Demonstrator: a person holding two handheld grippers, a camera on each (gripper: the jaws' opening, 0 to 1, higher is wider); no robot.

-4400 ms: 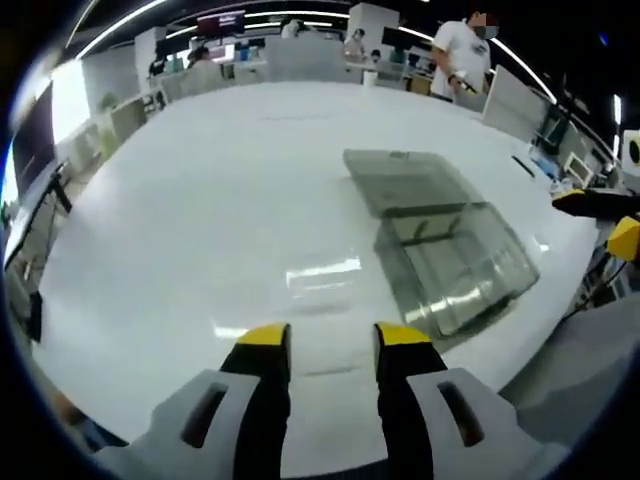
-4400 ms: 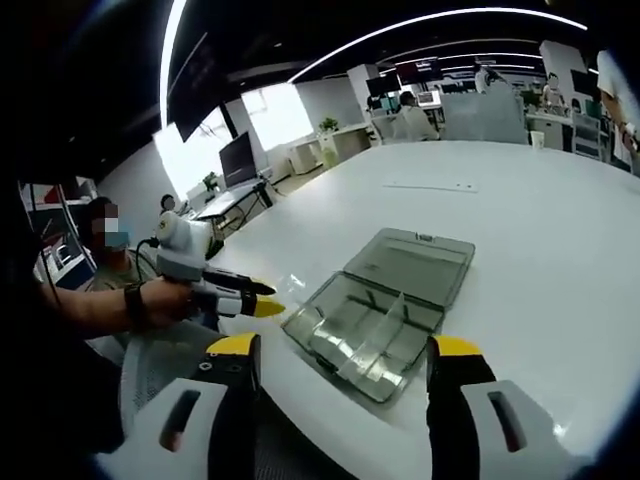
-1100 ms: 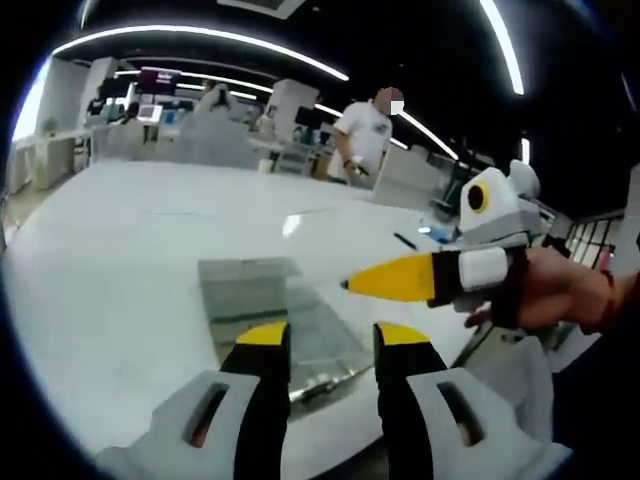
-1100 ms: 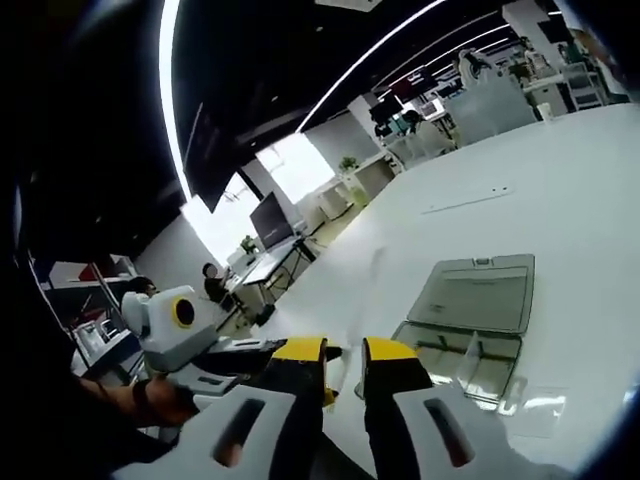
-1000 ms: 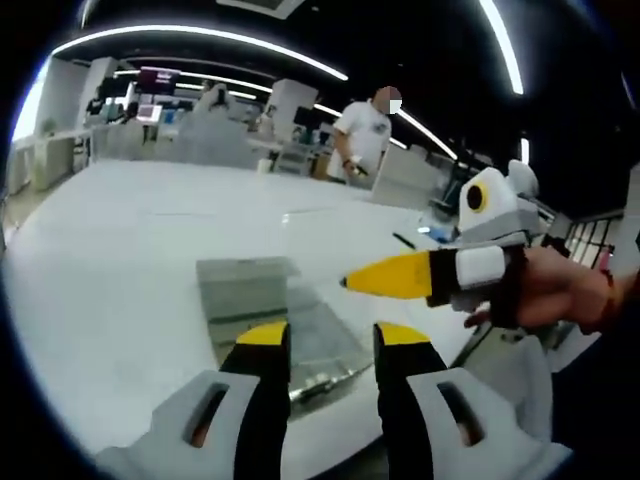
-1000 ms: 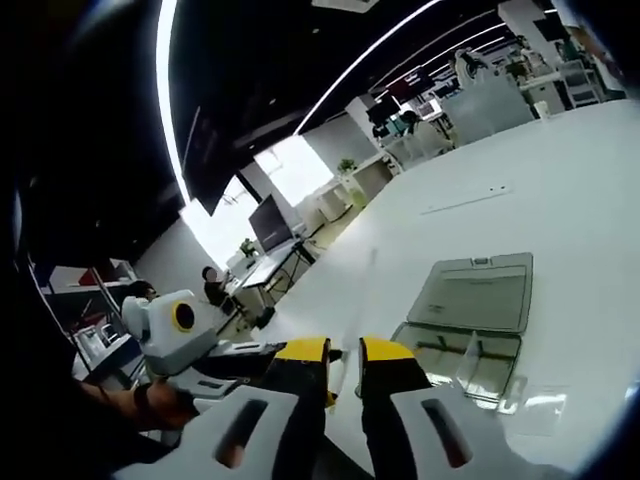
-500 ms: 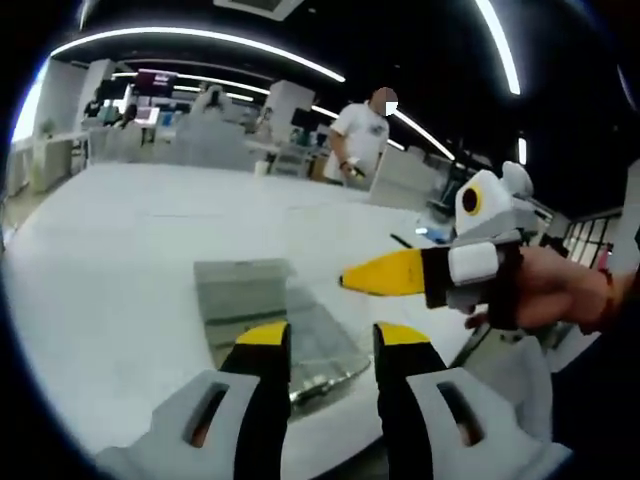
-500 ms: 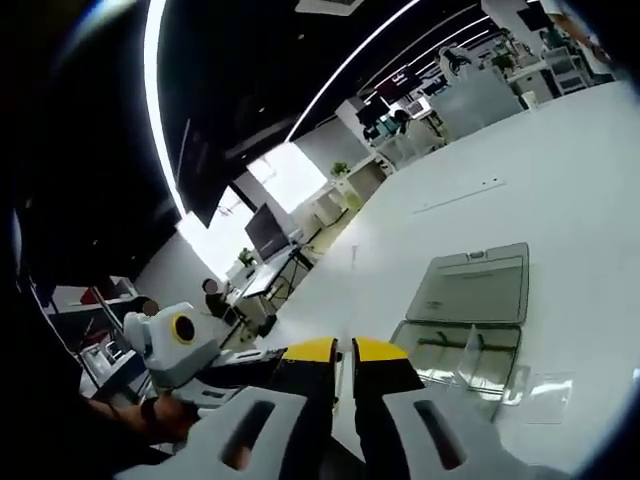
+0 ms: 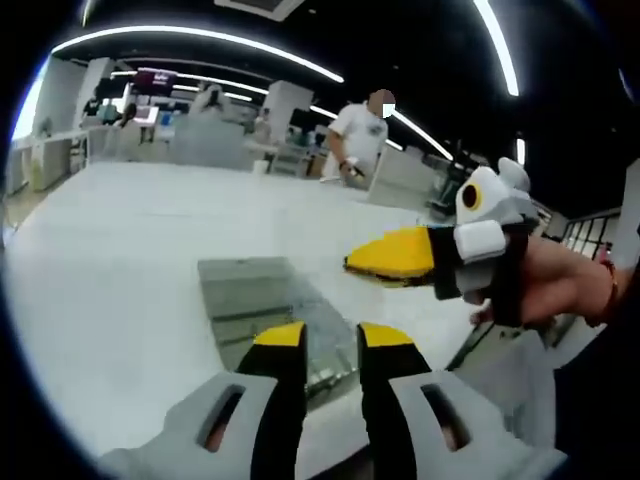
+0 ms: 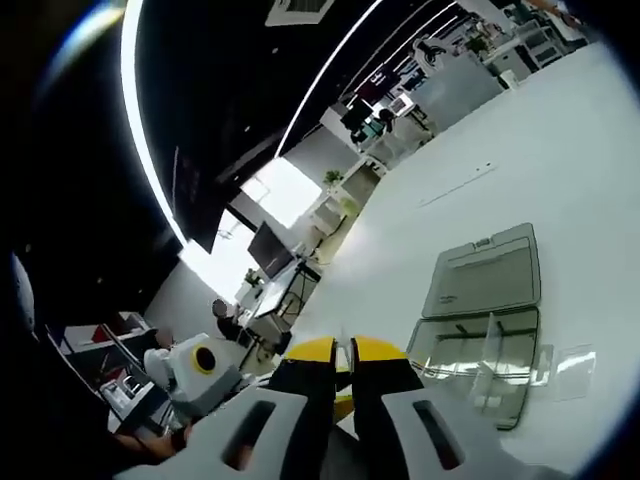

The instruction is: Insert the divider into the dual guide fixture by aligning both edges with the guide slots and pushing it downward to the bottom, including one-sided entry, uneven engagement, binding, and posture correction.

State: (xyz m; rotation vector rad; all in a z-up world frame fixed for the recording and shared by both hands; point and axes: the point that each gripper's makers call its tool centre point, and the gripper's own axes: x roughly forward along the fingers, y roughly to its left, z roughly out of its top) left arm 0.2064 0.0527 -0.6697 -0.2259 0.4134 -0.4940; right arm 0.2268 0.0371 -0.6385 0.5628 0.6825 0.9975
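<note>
A clear plastic box [image 9: 250,290] lies open on the white table, lid folded flat; the right gripper view shows the box [image 10: 480,300] with upright partitions in its tray. My right gripper [image 10: 343,352] is shut on a thin clear divider [image 10: 343,345], seen edge-on between its yellow tips. In the left gripper view that right gripper [image 9: 385,262] comes in from the right in a person's hand, above the box. My left gripper [image 9: 332,338] stands open with a narrow gap, over the box's near end. Its white body [image 10: 200,375] shows lower left in the right gripper view.
A loose clear sheet [image 10: 572,365] lies on the table beside the box. The white table [image 9: 100,250] stretches far to the left and back. A person in a white shirt [image 9: 360,135] stands beyond the far edge, among desks and monitors.
My left jaws have drawn closer together. The right gripper has rolled in the hand, its yellow tips now seen broader. The right gripper view has tilted with the hand.
</note>
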